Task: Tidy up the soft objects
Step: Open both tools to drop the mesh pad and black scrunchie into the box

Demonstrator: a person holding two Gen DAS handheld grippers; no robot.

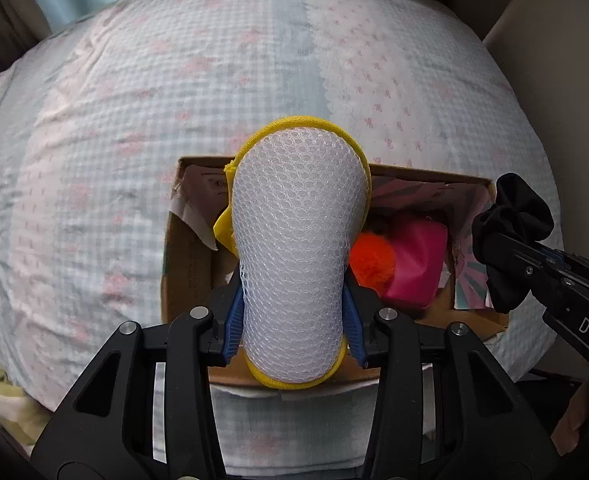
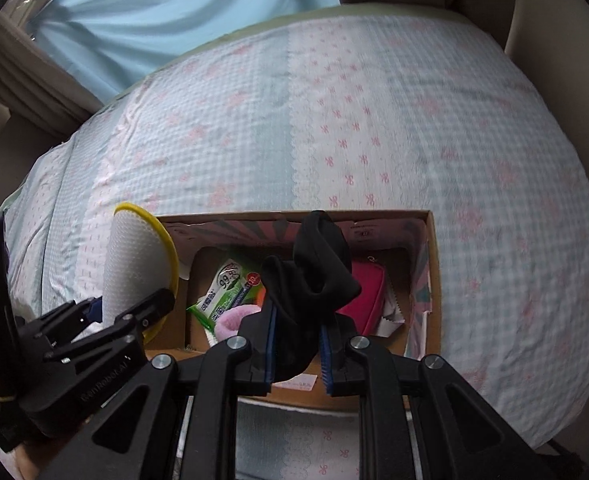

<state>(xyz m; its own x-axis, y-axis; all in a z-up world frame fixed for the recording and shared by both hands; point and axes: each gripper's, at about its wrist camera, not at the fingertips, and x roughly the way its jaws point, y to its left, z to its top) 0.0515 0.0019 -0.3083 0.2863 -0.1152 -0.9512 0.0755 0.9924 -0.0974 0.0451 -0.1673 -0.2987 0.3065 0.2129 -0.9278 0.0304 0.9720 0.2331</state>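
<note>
My left gripper (image 1: 292, 322) is shut on a white mesh sponge with a yellow rim (image 1: 294, 240) and holds it above the left part of an open cardboard box (image 1: 182, 264). The sponge also shows in the right wrist view (image 2: 136, 264). My right gripper (image 2: 296, 344) is shut on a black scrunchie (image 2: 314, 268), held over the box (image 2: 432, 280); it also shows in the left wrist view (image 1: 510, 236). Inside the box lie a pink pouch (image 2: 364, 296), an orange pom-pom (image 1: 372, 262), a green wipes pack (image 2: 224, 292) and a pink fluffy item (image 2: 234, 320).
The box sits on a bed with a pale blue and pink checked cover (image 1: 134, 120). A light blue curtain (image 2: 154, 12) hangs behind the bed. A beige wall (image 2: 554, 40) borders the right side.
</note>
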